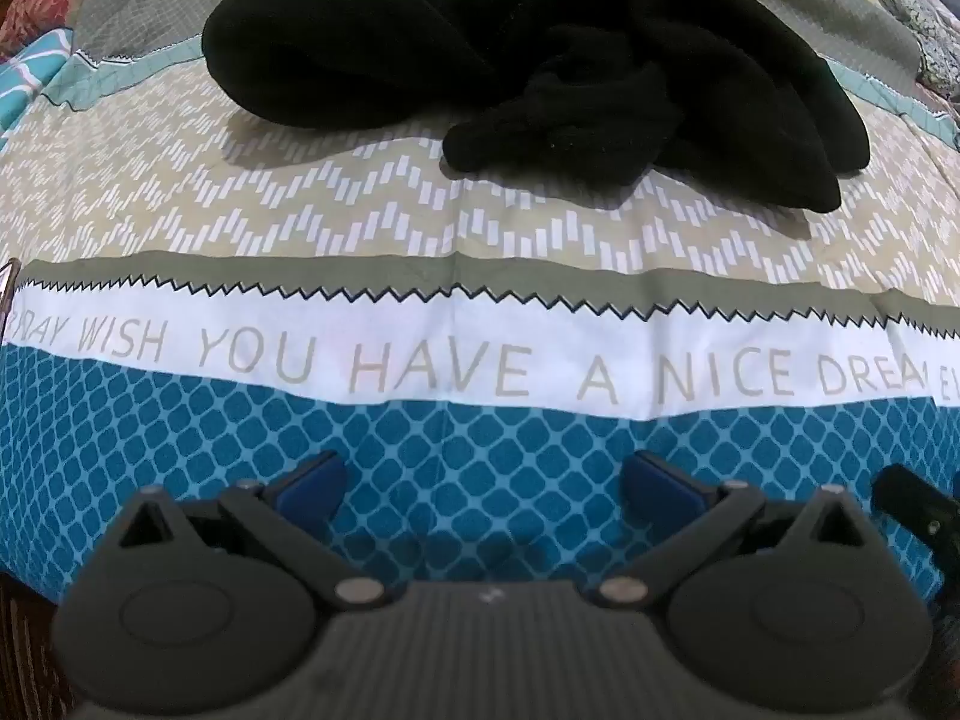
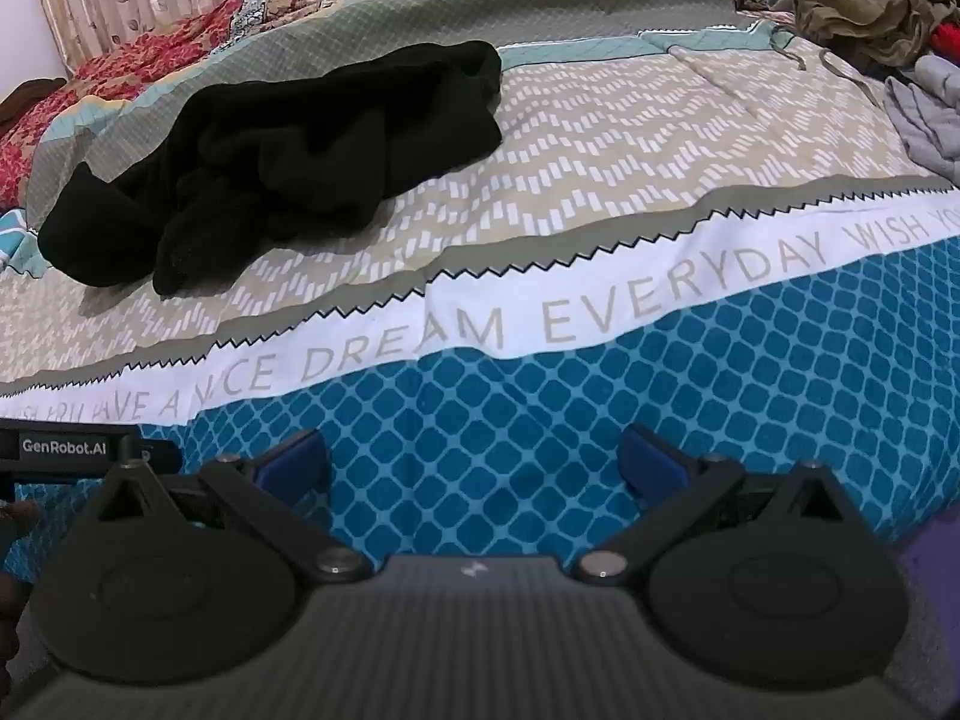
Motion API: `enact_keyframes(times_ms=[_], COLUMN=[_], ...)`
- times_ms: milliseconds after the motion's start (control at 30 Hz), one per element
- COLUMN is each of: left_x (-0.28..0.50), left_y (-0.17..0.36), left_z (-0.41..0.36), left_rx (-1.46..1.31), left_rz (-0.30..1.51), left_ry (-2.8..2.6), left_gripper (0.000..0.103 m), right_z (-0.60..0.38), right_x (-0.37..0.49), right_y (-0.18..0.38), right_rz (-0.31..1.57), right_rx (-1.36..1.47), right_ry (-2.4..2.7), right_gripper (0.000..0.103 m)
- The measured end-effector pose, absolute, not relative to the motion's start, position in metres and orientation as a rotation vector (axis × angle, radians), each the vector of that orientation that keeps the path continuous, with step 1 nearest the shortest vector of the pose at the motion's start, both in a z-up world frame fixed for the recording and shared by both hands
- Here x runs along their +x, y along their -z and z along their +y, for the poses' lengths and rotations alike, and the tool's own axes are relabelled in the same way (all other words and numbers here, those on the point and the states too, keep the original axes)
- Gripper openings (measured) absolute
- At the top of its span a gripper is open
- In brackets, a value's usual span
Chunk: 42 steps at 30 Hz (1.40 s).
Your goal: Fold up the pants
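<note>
Black fleece pants (image 1: 540, 66) are seen crumpled in a heap on the beige zigzag band of a patterned bedsheet (image 1: 480, 432), well apart from both grippers. The left gripper (image 1: 483, 480) is held over the teal lattice band, its blue-padded jaws spread wide with nothing between them. The right gripper (image 2: 474, 462) is likewise held over the teal band, jaws apart and empty. Further right, a pile of olive and grey clothes (image 2: 870, 6) is seen at the sheet's far edge.
</note>
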<state>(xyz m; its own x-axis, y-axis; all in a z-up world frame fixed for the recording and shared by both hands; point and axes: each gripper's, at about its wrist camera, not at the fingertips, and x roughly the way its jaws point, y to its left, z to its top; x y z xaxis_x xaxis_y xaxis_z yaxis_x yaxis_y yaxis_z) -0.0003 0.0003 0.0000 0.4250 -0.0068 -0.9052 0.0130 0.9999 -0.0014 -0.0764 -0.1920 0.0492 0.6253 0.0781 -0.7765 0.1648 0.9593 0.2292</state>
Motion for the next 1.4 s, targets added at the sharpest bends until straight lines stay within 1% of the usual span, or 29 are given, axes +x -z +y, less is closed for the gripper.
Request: enact_keyframes(times_ms=[233, 333, 400, 433, 467, 500, 533, 567, 600, 633, 700, 767, 800, 867, 900, 967, 1067, 1167, 1200, 1233, 1300, 1333, 1367, 1400], left_x=[-0.009, -0.014, -0.013, -0.012, -0.008, -0.001, 0.005, 0.022, 0.034, 0.049, 0.083, 0.117, 0.128, 0.148, 0.153, 0.137, 0.099, 0.060, 0.048, 0.036, 0.017, 0.010, 0.002, -0.002], left_y=[-0.002, -0.010, -0.027, -0.040, -0.054, -0.070, -0.080, -0.094, -0.102, -0.110, -0.120, -0.119, -0.116, -0.107, -0.103, -0.102, -0.106, -0.100, -0.096, -0.092, -0.084, -0.082, -0.080, -0.081], left_z=[0.001, -0.002, 0.009, 0.012, 0.020, 0.030, 0.037, 0.049, 0.056, 0.064, 0.075, 0.076, 0.072, 0.065, 0.066, 0.076, 0.087, 0.107, 0.113, 0.117, 0.122, 0.123, 0.126, 0.128], left_rx=[0.018, 0.074, 0.047, 0.037, 0.026, 0.021, 0.017, 0.012, 0.005, -0.012, -0.071, -0.120, -0.123, -0.076, -0.056, -0.081, -0.082, -0.161, -0.182, -0.194, -0.189, -0.189, -0.193, -0.196], left_rz=[1.079, 1.063, 1.014, 0.971, 0.921, 0.868, 0.833, 0.794, 0.774, 0.769, 0.790, 0.834, 0.848, 0.868, 0.875, 0.861, 0.835, 0.881, 0.899, 0.917, 0.955, 0.969, 0.975, 0.972], left_ry=[0.013, 0.055, 0.080, 0.070, 0.054, 0.032, 0.014, -0.018, -0.042, -0.067, -0.098, -0.085, -0.077, -0.113, -0.128, -0.128, -0.117, -0.084, -0.074, -0.071, -0.073, -0.070, -0.058, -0.049], left_gripper=[0.103, 0.103, 0.098, 0.094, 0.093, 0.093, 0.092, 0.092, 0.091, 0.088, 0.084, 0.082, 0.077, 0.033, 0.027, 0.024, 0.023, 0.023, 0.023, 0.024, 0.024, 0.027, 0.027, 0.028], right_z=[-0.191, -0.181, -0.178, -0.179, -0.181, -0.181, -0.181, -0.180, -0.179, -0.179, -0.178, -0.177, -0.175, -0.172, -0.171, -0.170, -0.166, -0.155, -0.148, -0.142, -0.126, -0.119, -0.112, -0.106], right_x=[-0.076, -0.073, -0.075, -0.077, -0.079, -0.079, -0.078, -0.076, -0.074, -0.072, -0.070, -0.068, -0.066, -0.059, -0.055, -0.045, -0.015, 0.031, 0.050, 0.062, 0.088, 0.099, 0.105, 0.107], right_y=[-0.049, -0.051, -0.052, -0.053, -0.054, -0.055, -0.057, -0.060, -0.062, -0.064, -0.066, -0.067, -0.068, -0.069, -0.072, -0.081, -0.106, -0.122, -0.125, -0.123, -0.118, -0.112, -0.106, -0.099], right_rz=[0.902, 0.934, 0.919, 0.911, 0.900, 0.890, 0.878, 0.865, 0.857, 0.845, 0.826, 0.818, 0.817, 0.812, 0.804, 0.769, 0.677, 0.629, 0.624, 0.626, 0.637, 0.654, 0.682, 0.718], right_rx=[0.280, 0.167, 0.133, 0.133, 0.137, 0.135, 0.126, 0.118, 0.114, 0.115, 0.120, 0.119, 0.114, 0.103, 0.095, 0.089, 0.081, 0.067, 0.052, 0.037, -0.003, -0.020, -0.038, -0.066], right_ry=[0.046, 0.013, -0.018, -0.033, -0.045, -0.050, -0.059, -0.073, -0.080, -0.088, -0.100, -0.110, -0.119, -0.138, -0.151, -0.180, -0.224, -0.285, -0.315, -0.336, -0.382, -0.412, -0.444, -0.475], right_gripper=[0.103, 0.103, 0.103, 0.103, 0.103, 0.096, 0.084, 0.077, 0.065, 0.057, 0.052, 0.052, 0.052, 0.052, 0.052, 0.052, 0.052, 0.055, 0.058, 0.063, 0.070, 0.077, 0.080, 0.078])
